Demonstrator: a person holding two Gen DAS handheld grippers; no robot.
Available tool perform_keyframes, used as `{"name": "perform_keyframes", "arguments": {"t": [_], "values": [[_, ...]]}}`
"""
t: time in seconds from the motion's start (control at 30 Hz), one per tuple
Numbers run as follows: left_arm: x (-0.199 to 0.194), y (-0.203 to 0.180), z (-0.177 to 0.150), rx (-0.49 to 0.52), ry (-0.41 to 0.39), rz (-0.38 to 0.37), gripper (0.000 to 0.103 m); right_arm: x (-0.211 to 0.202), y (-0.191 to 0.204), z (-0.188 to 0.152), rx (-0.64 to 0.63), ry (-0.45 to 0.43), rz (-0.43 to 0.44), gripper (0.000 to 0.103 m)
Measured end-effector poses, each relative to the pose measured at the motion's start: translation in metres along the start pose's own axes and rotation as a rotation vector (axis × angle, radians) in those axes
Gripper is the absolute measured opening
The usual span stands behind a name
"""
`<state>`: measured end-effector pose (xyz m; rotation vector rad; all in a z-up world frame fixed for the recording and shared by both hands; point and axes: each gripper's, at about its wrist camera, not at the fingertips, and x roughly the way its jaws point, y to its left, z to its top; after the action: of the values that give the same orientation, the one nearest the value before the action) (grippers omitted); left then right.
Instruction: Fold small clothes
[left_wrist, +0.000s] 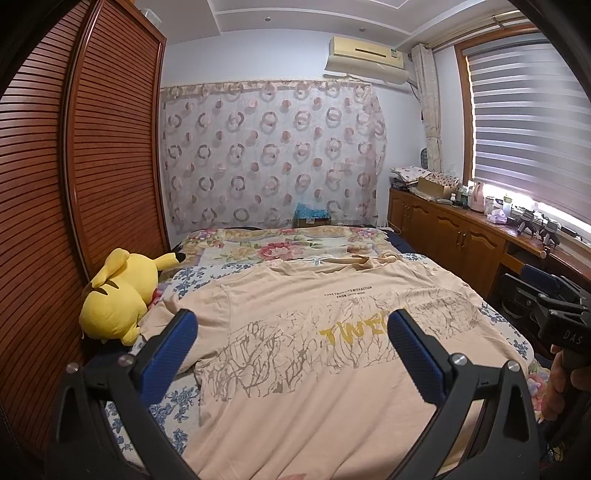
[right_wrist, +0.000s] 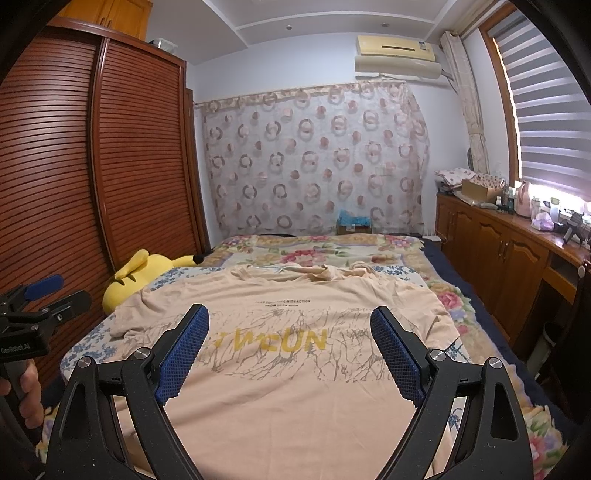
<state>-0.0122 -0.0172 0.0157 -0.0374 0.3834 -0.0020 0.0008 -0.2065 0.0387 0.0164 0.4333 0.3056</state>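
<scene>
A peach T-shirt (left_wrist: 314, 369) (right_wrist: 295, 376) with a grey branch print and yellow letters lies spread front-up on the bed, collar toward the far end. My left gripper (left_wrist: 291, 325) hovers above its lower half, blue pads wide apart, holding nothing. My right gripper (right_wrist: 290, 321) hangs open over the same shirt, also holding nothing. The right gripper's black body (left_wrist: 554, 306) shows at the right edge of the left wrist view, and the left gripper's body (right_wrist: 40, 295) at the left edge of the right wrist view, each held by a hand.
A yellow plush toy (left_wrist: 118, 299) (right_wrist: 147, 273) lies at the bed's left side by the slatted wardrobe (left_wrist: 74, 184). A floral bedspread (right_wrist: 325, 251) covers the bed. A wooden cabinet (left_wrist: 454, 229) with clutter runs along the right wall under the window.
</scene>
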Motion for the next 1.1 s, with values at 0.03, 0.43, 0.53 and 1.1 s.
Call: {"name": "perform_keyframes", "arguments": {"t": [0.03,0.43,0.53,1.1], "values": [[0.000,0.000,0.000,0.000,0.000,0.000,0.103,0.000,0.000,0.000,0.000,0.000,0.000,0.091],[-0.001,-0.002,0.000,0.003,-0.002,0.003,0.103,-0.008,-0.006,0.001,0.001,-0.002,0.002,0.091],[-0.002,-0.003,0.002,0.008,0.005,0.007,0.103,-0.005,0.002,-0.002,0.002,0.002,0.006,0.091],[0.026,0.043,-0.021,-0.037,0.057,0.054,0.103,0.019,0.015,-0.008,-0.003,0.055,0.062,0.091]]}}
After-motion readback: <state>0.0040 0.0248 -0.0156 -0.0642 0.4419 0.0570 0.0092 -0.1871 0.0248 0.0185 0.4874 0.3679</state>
